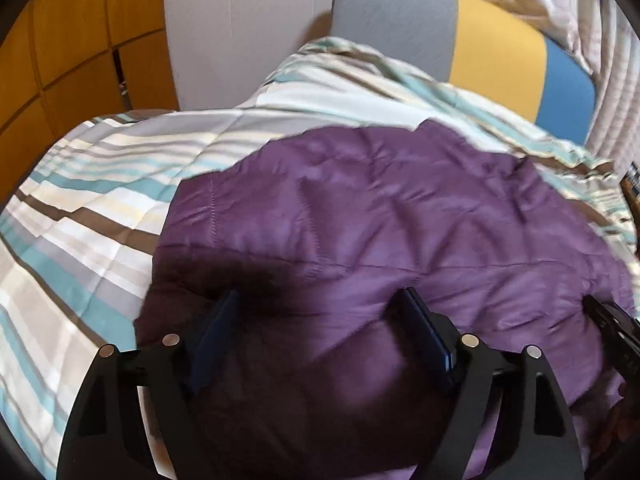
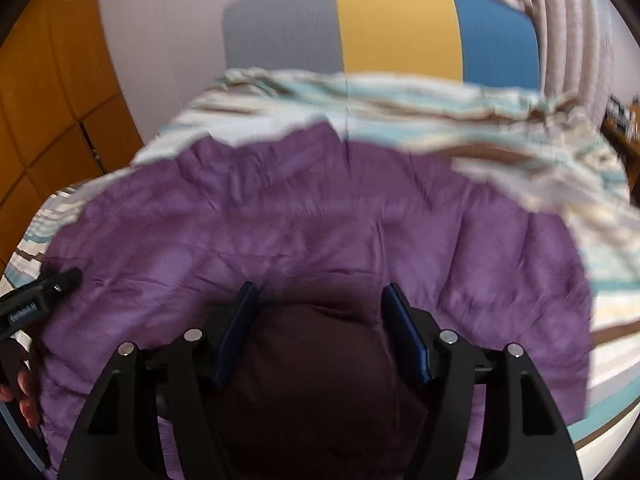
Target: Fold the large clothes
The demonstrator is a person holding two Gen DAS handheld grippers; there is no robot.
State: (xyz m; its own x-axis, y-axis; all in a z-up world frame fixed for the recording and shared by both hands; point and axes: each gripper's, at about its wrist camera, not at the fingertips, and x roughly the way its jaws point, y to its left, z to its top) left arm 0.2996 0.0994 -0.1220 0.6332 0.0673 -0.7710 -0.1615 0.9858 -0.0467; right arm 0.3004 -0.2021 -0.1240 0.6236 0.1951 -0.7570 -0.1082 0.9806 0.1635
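Observation:
A large purple quilted garment (image 1: 360, 220) (image 2: 300, 220) lies spread on a striped bed cover (image 1: 80, 200) (image 2: 440, 120). My left gripper (image 1: 320, 294) hovers over the garment's near part, jaws wide apart, with only shadowed cloth below and nothing pinched. My right gripper (image 2: 320, 287) stands open over the garment's near edge; the dark patch between its fingers looks like shadow on the fabric. In the left wrist view the right gripper (image 1: 612, 328) shows at the right edge. The right wrist view has the left gripper (image 2: 44, 288) at its left edge, held by a hand (image 2: 20, 392).
A headboard in grey, yellow and blue panels (image 1: 492, 52) (image 2: 396, 24) stands at the far end of the bed. Wooden wardrobe doors (image 1: 60, 40) (image 2: 48, 100) rise on the left, a pale wall beside them. Light curtains (image 1: 560, 0) hang at the right.

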